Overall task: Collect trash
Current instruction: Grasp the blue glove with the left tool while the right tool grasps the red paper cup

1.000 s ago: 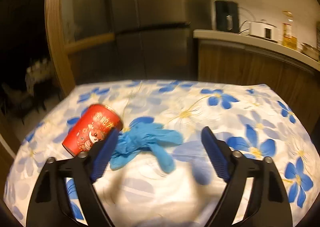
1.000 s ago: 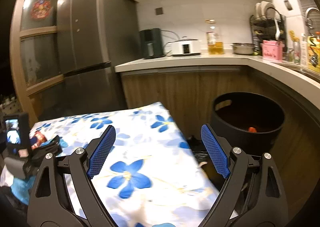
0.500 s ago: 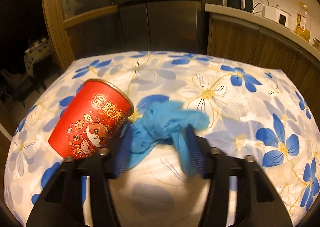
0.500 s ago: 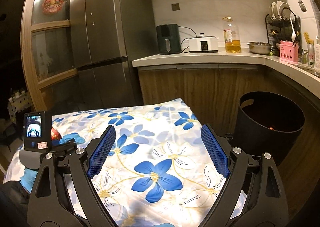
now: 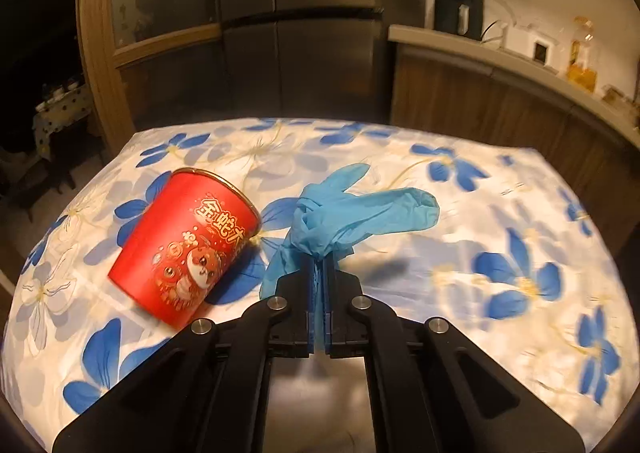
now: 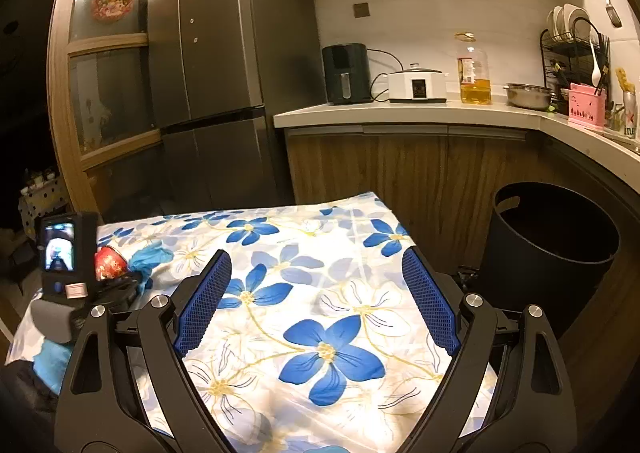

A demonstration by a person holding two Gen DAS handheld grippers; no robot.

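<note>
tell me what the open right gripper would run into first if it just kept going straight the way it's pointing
Probably the flowered tablecloth: the right gripper angles down over bare cloth, with nothing between its open jaws. The round black trash bin sits off to its right, outside that line. Depth is hard to judge here.

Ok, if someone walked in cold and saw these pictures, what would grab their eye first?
Probably the crumpled blue glove, pinched in the shut left gripper at the middle of the flowered tablecloth. Right beside it a bright red paper cup lies on its side. In the right wrist view, the right gripper stands open and empty, with a black bin beyond the table's far corner.
</note>
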